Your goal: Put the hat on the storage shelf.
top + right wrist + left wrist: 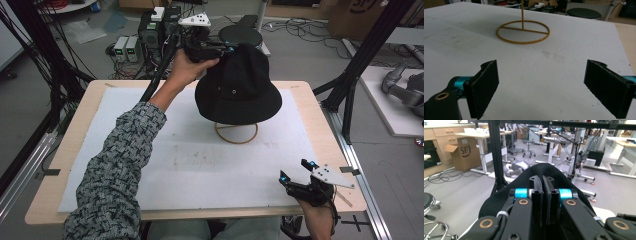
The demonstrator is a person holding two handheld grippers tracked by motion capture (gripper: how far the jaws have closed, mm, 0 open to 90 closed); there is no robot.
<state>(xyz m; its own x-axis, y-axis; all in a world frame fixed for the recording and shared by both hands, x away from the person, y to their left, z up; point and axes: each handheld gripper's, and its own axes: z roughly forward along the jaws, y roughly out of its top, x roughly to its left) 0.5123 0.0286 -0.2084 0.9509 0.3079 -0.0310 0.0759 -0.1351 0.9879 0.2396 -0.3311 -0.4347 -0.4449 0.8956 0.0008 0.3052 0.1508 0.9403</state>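
We have the black bucket hat pinched at the top of its crown by the left gripper, jaws clamped together on the fabric, and it hangs over the gold wire hat stand on the white mat of the desk. To seat it well, we judge that we should centre the crown over the stand's upright, lower it straight, and only then let go. Our right gripper rests near the desk's front right corner, jaws wide apart, holding nothing.
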